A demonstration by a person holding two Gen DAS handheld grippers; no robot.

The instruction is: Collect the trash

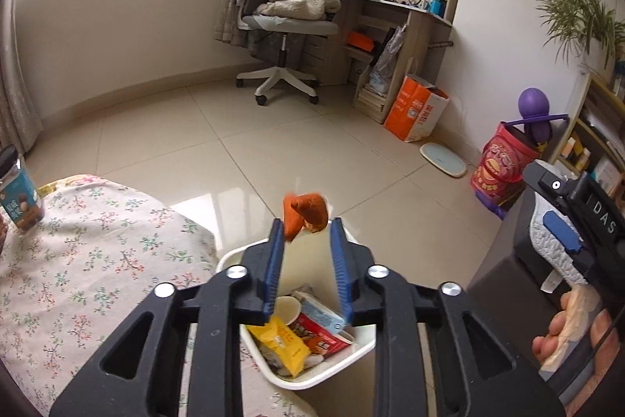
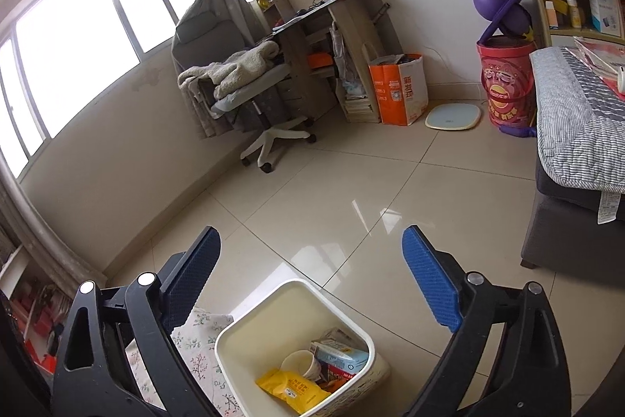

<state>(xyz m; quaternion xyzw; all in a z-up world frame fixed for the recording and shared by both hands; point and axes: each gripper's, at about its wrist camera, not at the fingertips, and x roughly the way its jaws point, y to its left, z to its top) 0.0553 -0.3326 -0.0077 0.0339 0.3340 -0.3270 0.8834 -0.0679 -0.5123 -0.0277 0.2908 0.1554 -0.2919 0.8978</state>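
Hovering above a white waste bin [image 1: 343,354], the left gripper [image 1: 305,225] has its blue-padded jaws set a little apart, with an orange-brown crumpled scrap [image 1: 304,215] at the fingertips; the scrap touches the left pad, while contact with the right pad cannot be confirmed. The scrap sits above the far edge of the bin, over the tiled floor [image 1: 273,143]. Inside the bin lie a yellow snack packet [image 1: 287,342], a red wrapper [image 1: 328,337], a light blue carton [image 1: 322,313] and a white paper cup [image 1: 287,307]. The bin stands just beside a surface covered by a floral cloth [image 1: 90,260], on which a blue-labelled jar [image 1: 19,194] rests at the far left. At the right edge of the left wrist view, a person's hand [image 1: 566,327] grips the handle of the other tool. The right gripper [image 2: 310,241] has its jaws spread wide with nothing between them, positioned above and near the same bin [image 2: 250,323]. Farther off stand a grey office chair [image 2: 234,81] draped with a beige blanket, a wooden desk [image 2: 312,22], an orange and white paper bag [image 2: 398,88], a pale bathroom scale [image 2: 453,116] and a red cylindrical tub [image 2: 506,85].
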